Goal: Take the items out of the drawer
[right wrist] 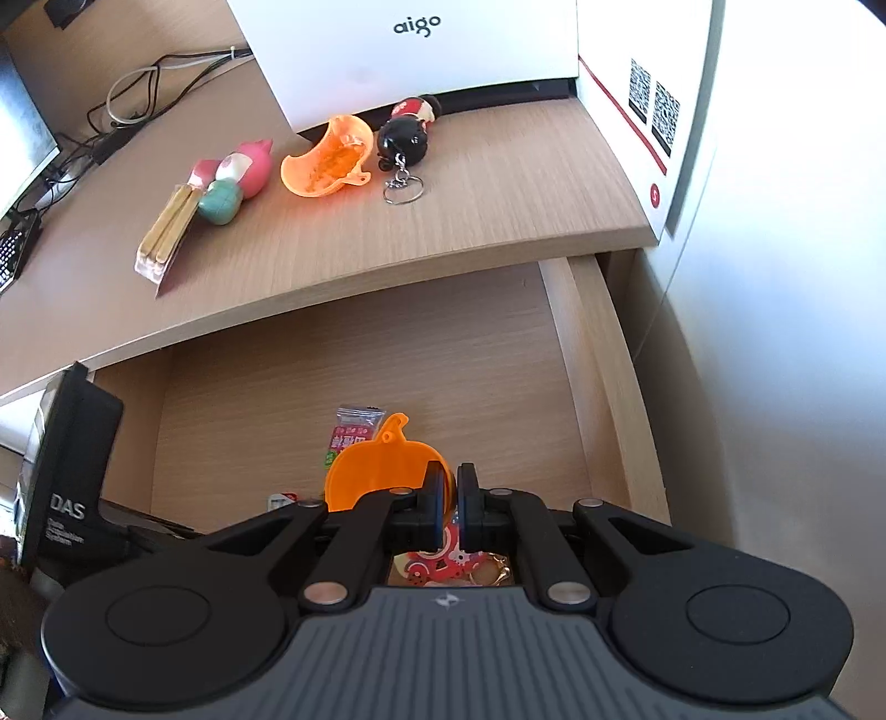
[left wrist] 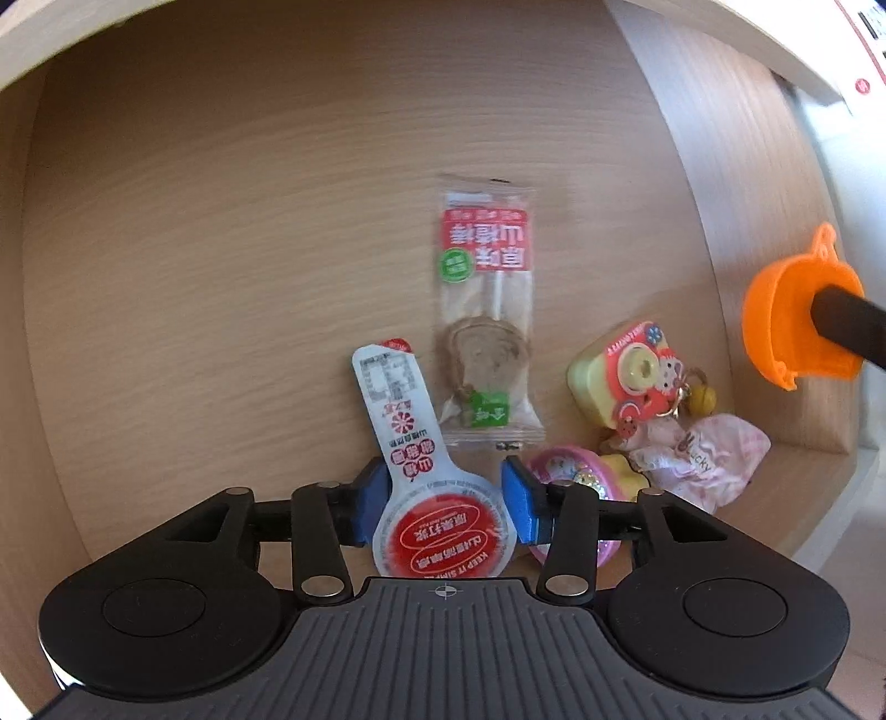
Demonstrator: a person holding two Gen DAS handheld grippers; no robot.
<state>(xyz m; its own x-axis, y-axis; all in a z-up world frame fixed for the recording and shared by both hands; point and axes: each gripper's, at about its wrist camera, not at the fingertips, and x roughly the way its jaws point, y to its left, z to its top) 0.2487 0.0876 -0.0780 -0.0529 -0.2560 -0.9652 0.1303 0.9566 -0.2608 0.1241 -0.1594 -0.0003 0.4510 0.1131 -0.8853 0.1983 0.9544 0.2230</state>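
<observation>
We see the drawer floor bare across its left and far stretches, where a gripper could pass, while its near right corner is crowded: a long snack packet, a spoon-shaped sachet, a toy camera and a pink wrapper lie close together. Above, the desktop overhangs the drawer's back, and the drawer's right wall closes that side. On the desktop, room stays bare in front of an orange shell, a keychain doll, pink toys and a white box.

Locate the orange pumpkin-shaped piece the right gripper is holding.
The orange pumpkin-shaped piece is pinched in the right gripper above the open drawer; in the left wrist view it hangs at far right, by the drawer's right wall.
</observation>
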